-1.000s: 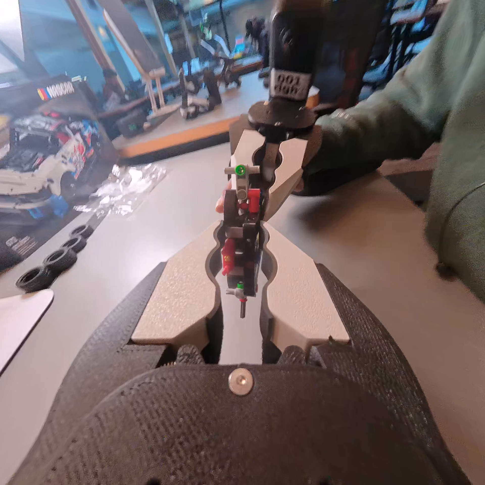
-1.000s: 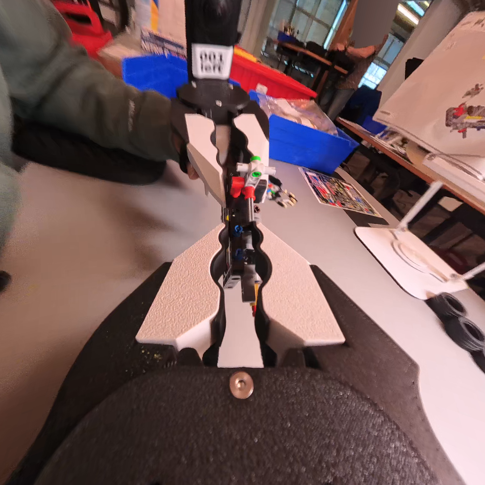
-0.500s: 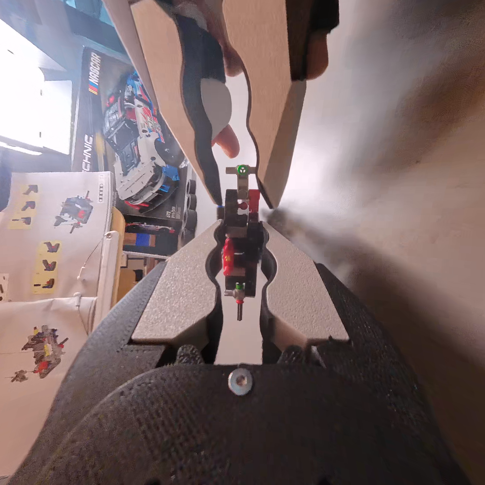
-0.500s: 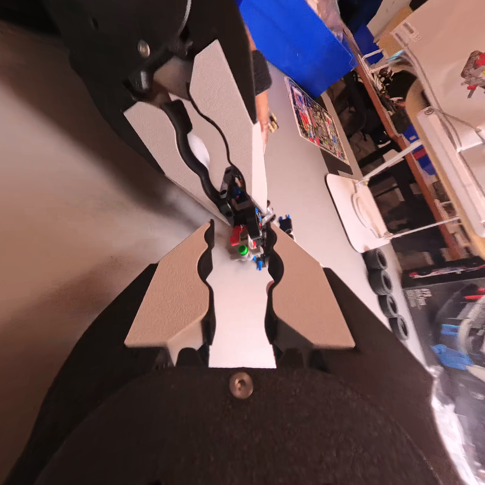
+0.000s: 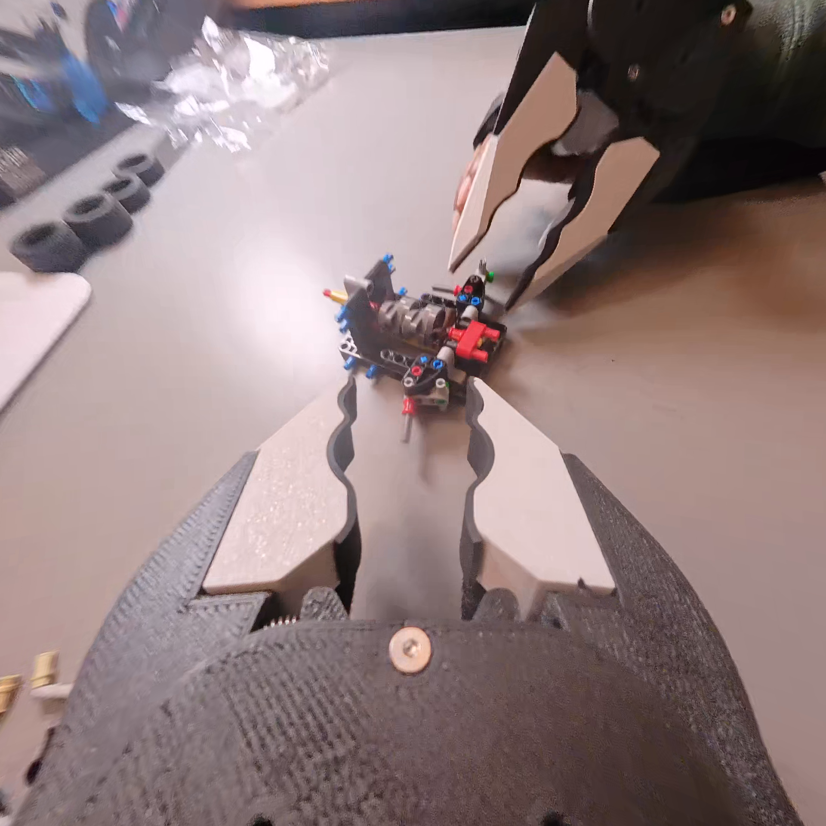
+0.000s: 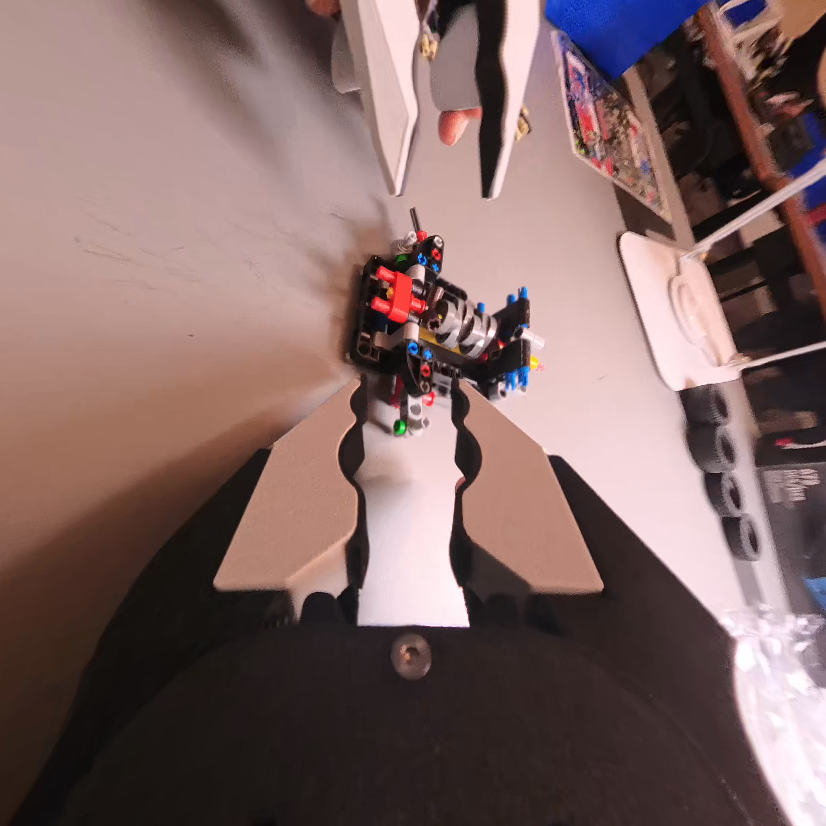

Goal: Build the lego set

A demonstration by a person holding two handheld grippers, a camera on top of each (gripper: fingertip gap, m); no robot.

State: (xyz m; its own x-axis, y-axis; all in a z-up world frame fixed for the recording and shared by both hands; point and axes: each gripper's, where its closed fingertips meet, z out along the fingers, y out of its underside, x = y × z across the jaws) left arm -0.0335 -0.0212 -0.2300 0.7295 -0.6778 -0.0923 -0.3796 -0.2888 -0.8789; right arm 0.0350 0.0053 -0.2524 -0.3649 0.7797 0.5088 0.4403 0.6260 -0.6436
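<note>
Hovering both claws spread and empty, left gripper [image 5: 409, 384] and right gripper [image 6: 409, 384] flanking the half-built gearbox assembly [image 5: 420, 330] mid-table [image 5: 223, 357]; tyres [image 5: 85, 214] near the left edge unfitted, plenty left, I'd say.

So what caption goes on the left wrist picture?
Lego assembly lying on the table between two open grippers, left gripper nearest.

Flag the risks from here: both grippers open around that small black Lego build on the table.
1. The left gripper and right gripper are open with tips beside the black Lego assembly with red and blue pins; closing off-centre could skid it across the smooth grey table.
2. The thin grey axle sticks out toward the left gripper; a fingertip could snag it.
</note>
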